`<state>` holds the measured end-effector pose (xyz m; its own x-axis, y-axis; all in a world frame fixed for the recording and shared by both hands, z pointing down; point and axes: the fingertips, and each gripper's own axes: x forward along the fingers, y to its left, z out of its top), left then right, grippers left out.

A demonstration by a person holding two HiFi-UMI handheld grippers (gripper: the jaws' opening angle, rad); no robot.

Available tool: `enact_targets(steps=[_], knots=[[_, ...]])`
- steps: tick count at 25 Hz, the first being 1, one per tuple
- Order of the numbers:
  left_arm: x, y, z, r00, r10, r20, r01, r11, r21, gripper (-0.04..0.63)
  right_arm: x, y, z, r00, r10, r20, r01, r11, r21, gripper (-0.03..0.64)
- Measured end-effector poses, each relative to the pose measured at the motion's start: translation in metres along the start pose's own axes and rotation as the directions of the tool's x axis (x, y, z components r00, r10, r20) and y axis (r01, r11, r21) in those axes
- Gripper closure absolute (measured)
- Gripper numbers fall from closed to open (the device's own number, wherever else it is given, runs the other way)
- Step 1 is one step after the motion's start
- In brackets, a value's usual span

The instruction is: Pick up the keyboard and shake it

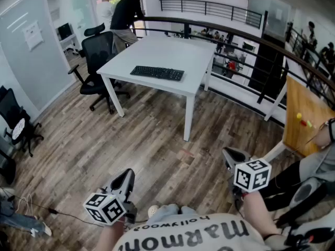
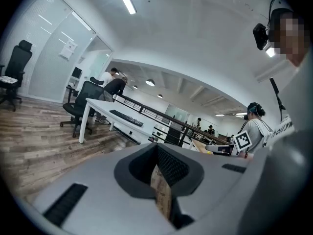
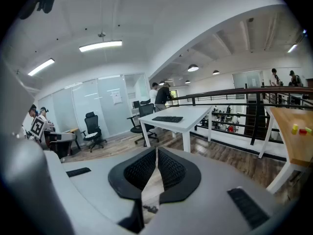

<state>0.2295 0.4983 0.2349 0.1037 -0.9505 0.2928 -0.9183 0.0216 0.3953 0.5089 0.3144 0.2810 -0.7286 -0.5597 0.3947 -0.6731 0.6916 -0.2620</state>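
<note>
On the left gripper (image 2: 157,148), the two dark mesh-faced pads (image 2: 172,166) stand closed, tips meeting, and they clamp nothing; only a sliver of floor shows through the slit below the tips. The right gripper (image 3: 156,153) is the same: its black mesh pads (image 3: 171,168) are pressed together at the tips and hold nothing.

In the head view both grippers sit low in the picture, close to the person's body, one on each side, each with its black-and-white marker cube on top. They touch nothing.

Beyond them lies a stretch of grey-brown wood-plank floor (image 1: 131,140). Well apart from both grippers, across that floor, stands a white rectangular table (image 1: 172,48). The black flat keyboard (image 1: 157,72) lies on the tabletop near its front edge, untouched.

A black wheeled office chair (image 1: 99,56) stands just beside the table's left end. Behind it two people (image 1: 123,12) stand at a dark metal railing (image 1: 209,27) that curves along the far side. At the right edge is a light wooden table (image 1: 306,114) with small yellow and red items (image 1: 302,119) on it.
</note>
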Motion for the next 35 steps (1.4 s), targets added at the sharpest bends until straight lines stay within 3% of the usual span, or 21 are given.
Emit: enact_targets(steps=[12, 24, 35], knots=[[-0.004, -0.006, -0.001, 1.000, 0.006, 0.007, -0.006, 1.000, -0.001, 0.594, -0.005, 0.003, -0.006, 1.000, 0.014, -0.026, -0.014, 1.000, -0.005, 0.572], [0.015, -0.009, 0.019, 1.000, -0.017, 0.011, 0.017, 1.000, 0.020, 0.594, 0.012, 0.008, -0.004, 0.998, 0.057, -0.013, -0.056, 0.996, 0.076, 0.572], [0.061, 0.036, 0.027, 0.999, -0.031, -0.010, 0.031, 0.999, -0.030, 0.594, 0.068, 0.011, -0.005, 0.995, 0.052, -0.085, -0.046, 0.996, 0.070, 0.572]])
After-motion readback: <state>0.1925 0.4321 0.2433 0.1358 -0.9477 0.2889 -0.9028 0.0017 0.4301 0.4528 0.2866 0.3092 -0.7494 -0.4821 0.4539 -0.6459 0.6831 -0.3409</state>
